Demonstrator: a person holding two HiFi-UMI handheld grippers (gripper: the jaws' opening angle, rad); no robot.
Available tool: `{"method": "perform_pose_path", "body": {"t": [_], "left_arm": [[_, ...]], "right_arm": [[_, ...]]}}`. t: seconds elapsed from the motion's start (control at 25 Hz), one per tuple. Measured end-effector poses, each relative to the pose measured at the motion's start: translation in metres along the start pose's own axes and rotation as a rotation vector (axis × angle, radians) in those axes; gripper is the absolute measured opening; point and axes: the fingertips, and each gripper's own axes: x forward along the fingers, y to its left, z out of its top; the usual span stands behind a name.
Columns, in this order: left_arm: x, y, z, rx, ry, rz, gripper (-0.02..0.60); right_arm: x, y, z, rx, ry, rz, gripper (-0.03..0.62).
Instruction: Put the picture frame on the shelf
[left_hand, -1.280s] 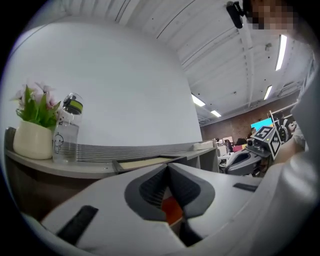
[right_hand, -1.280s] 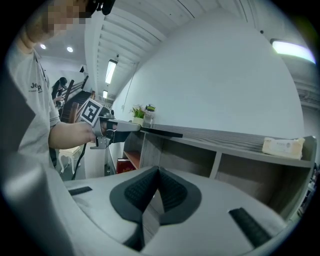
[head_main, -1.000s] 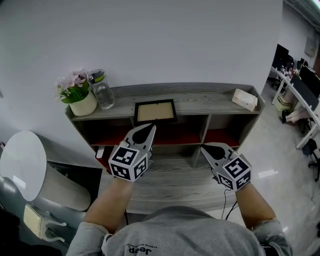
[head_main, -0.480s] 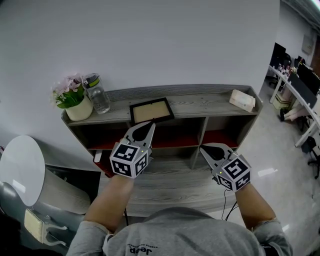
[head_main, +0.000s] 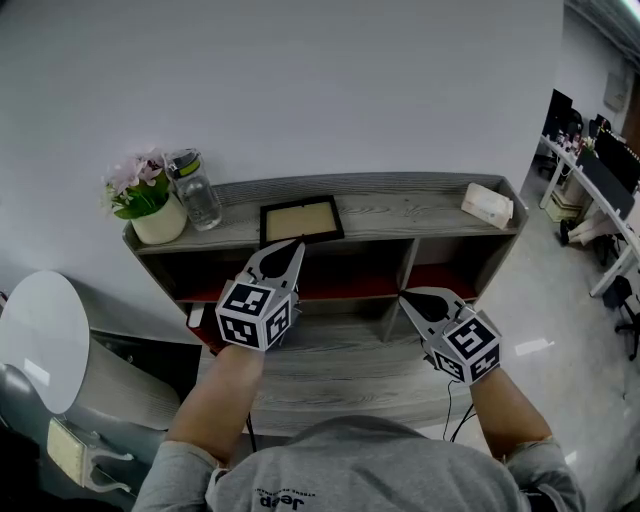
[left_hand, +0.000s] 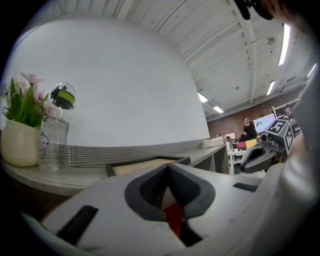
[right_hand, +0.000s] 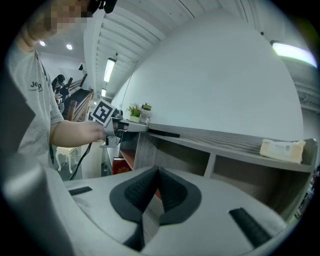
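Bare run of shelf top between picture frame and tissue box, open to reach from the front. Left end crowded: flower pot and bottle close together, picture frame lying flat near them. Wall closing off the back along the whole length. Below, open bays split by an upright divider; lower board bare in front.

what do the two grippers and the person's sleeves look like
Both the left gripper and the right gripper are pale grey, pointed shells with dark textured pads inside the jaws. Each carries a white cube printed with black square markers. A thin black cable hangs from the right one. The person wears a grey short-sleeved T-shirt with small dark print.
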Motion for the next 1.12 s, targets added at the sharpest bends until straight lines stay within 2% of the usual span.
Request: {"method": "perform_pose_path", "body": {"t": [0.4,0.8,1.12], "left_arm": [[0.0,0.016,0.003,-0.004,0.017,0.009,0.01],[0.007,0.03,0.002,-0.059,0.046,-0.007,0.011],[0.007,0.03,0.002,-0.055,0.046,-0.009,0.011]], "right_arm": [[0.005,0.003,0.004,-0.013,0.0,0.008,0.02],[0.006,0.003,0.004,-0.016,0.003,0.009,0.02],[0.007,0.005,0.006,-0.019,0.0,0.012,0.02]]}}
